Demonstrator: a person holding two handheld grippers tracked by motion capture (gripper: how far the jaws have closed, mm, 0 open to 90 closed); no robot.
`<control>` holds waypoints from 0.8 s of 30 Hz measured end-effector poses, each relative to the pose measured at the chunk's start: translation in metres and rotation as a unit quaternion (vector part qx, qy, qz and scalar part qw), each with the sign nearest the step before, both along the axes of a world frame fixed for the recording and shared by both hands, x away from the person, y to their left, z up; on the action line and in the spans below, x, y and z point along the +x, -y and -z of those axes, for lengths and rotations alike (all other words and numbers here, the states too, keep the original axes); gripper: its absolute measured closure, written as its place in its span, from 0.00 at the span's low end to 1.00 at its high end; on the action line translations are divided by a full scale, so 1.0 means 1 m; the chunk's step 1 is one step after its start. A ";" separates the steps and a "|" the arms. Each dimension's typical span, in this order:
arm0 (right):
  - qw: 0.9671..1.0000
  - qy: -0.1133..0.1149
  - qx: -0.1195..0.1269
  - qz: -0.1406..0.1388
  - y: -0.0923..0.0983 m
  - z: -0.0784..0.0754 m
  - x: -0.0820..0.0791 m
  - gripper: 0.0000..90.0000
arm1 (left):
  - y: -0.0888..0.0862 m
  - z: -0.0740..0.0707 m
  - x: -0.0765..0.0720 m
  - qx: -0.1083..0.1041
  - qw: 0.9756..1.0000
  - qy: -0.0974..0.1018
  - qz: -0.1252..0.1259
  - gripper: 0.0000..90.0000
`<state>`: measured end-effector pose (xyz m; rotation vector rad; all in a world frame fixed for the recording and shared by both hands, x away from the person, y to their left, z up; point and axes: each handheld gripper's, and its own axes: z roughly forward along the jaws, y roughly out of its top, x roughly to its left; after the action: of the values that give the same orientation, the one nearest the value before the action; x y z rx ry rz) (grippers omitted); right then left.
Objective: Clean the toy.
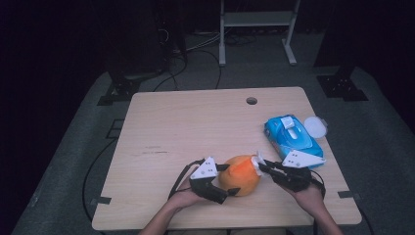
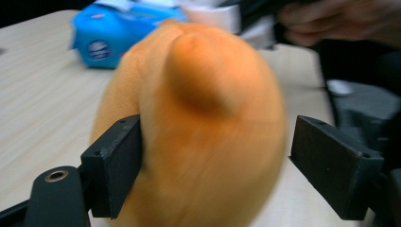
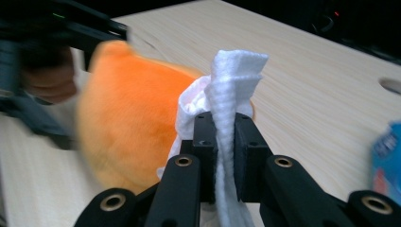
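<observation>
An orange plush toy [image 1: 240, 176] [image 2: 203, 132] [image 3: 127, 118] rests on the wooden table [image 1: 186, 127] near its front edge. My left gripper [image 1: 230, 179] [image 2: 213, 161] straddles it from the left, one jaw pressed into its fur and the other close against its far side. My right gripper [image 1: 259, 166] [image 3: 226, 123] comes in from the right, shut on a folded white wipe [image 1: 256, 160] [image 3: 231, 80]. The wipe stands up between the jaws and touches the toy's upper right side.
A blue wipe pack [image 1: 293, 134] [image 2: 108, 33] [image 3: 385, 161] lies at the right of the table, its white round lid [image 1: 314, 126] flipped open. A cable hole [image 1: 251, 101] sits near the far edge. Metal stand legs and cables occupy the floor beyond.
</observation>
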<state>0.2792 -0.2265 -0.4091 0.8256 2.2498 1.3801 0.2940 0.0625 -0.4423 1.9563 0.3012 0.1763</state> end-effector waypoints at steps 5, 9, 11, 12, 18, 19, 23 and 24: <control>0.999 -0.004 0.003 -0.038 -0.012 -0.003 -0.009 0.89 | 0.004 0.001 0.000 0.019 0.999 0.014 -0.031 0.25; 0.997 -0.003 0.016 -0.078 -0.021 -0.009 -0.016 0.89 | 0.002 0.002 0.000 0.015 0.999 0.011 -0.038 0.26; 0.997 0.007 0.005 -0.072 -0.023 -0.010 -0.017 0.89 | 0.002 0.002 0.000 0.016 0.999 0.014 -0.041 0.28; 0.998 0.009 0.002 -0.065 -0.021 -0.010 -0.016 0.89 | 0.002 0.002 0.000 0.017 0.999 0.015 -0.040 0.29; 0.999 0.000 -0.009 -0.035 -0.009 -0.002 -0.006 0.89 | 0.007 0.004 0.000 0.015 0.999 0.015 -0.042 0.31; 0.999 0.000 -0.007 -0.040 -0.011 -0.003 -0.008 0.89 | 0.007 0.004 0.000 0.013 0.999 0.012 -0.042 0.31; 0.995 0.003 0.012 -0.094 -0.026 -0.010 -0.019 0.89 | 0.008 0.005 0.000 0.008 0.999 0.010 -0.044 0.31; 0.994 0.006 0.009 -0.107 -0.032 -0.011 -0.022 0.89 | 0.009 0.006 -0.001 0.011 0.999 0.012 -0.042 0.31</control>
<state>0.2568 -0.1941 -0.3979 0.5934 2.3768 1.4946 0.2930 0.0533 -0.4478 1.9633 0.3668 0.2590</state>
